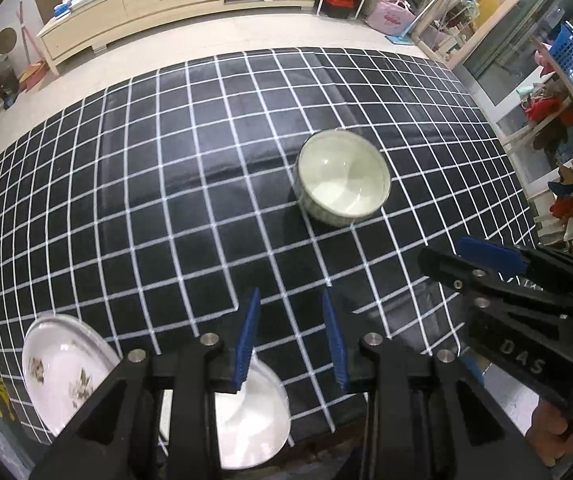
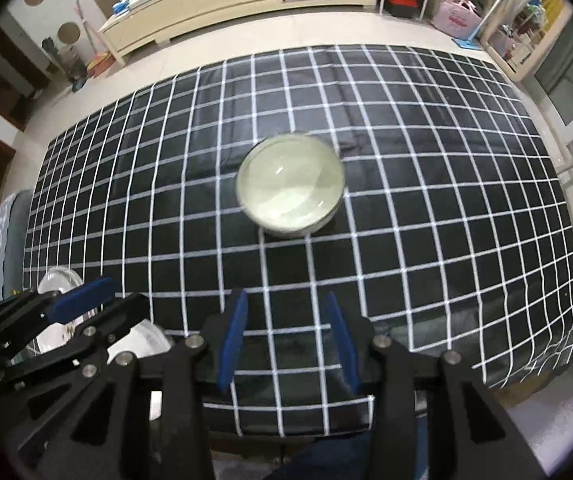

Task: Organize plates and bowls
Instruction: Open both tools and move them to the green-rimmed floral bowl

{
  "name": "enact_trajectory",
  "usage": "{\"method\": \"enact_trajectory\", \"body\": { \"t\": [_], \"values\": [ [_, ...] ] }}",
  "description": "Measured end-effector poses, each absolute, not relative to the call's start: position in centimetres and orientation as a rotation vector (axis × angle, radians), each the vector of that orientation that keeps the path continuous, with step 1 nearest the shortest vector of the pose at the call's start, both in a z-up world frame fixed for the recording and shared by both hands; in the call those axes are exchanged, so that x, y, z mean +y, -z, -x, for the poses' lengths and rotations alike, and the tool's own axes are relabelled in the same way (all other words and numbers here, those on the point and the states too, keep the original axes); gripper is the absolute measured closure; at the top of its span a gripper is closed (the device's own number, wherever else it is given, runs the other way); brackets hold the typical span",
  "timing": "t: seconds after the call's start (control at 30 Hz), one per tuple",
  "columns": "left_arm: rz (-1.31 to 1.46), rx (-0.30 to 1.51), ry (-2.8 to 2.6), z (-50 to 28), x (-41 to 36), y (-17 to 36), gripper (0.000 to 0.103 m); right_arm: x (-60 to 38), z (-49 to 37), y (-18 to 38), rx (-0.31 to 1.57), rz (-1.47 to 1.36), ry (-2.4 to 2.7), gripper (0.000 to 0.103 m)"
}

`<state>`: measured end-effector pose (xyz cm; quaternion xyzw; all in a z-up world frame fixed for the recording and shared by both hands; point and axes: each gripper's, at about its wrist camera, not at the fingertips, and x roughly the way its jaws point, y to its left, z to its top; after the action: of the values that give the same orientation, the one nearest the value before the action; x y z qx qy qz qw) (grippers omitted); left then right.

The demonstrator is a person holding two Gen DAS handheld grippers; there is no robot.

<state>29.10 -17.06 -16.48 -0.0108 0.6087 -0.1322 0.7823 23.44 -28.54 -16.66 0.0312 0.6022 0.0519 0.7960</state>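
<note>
Hovering both grippers near side of bowl (image 1: pixel 342 178): left gripper (image 1: pixel 292 338) and right gripper (image 2: pixel 286 338) part-open, gripping nothing. Worrying about clipping plates (image 1: pixel 62 368) beneath left gripper.

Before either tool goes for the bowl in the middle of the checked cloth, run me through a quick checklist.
1. Left tool empty, jaws apart: ok.
2. Right tool empty, jaws apart: ok.
3. Bowl upright, standing alone on the cloth: ok.
4. Bowl looks empty: ok.
5. Plates sit at the near left edge, away from the bowl: ok.
6. Whether the plates overlap stably: cannot tell.
</note>
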Motion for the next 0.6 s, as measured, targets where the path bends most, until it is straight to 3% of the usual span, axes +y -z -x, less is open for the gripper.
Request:
{"method": "enact_trajectory", "body": {
  "t": [0.6],
  "values": [
    [-0.001, 1.362, 0.288, -38.0, -21.3, 21.1, 0.073, -32.2, -31.3, 22.0, 1.333, -0.099, -0.1, 0.057]
  ]
}}
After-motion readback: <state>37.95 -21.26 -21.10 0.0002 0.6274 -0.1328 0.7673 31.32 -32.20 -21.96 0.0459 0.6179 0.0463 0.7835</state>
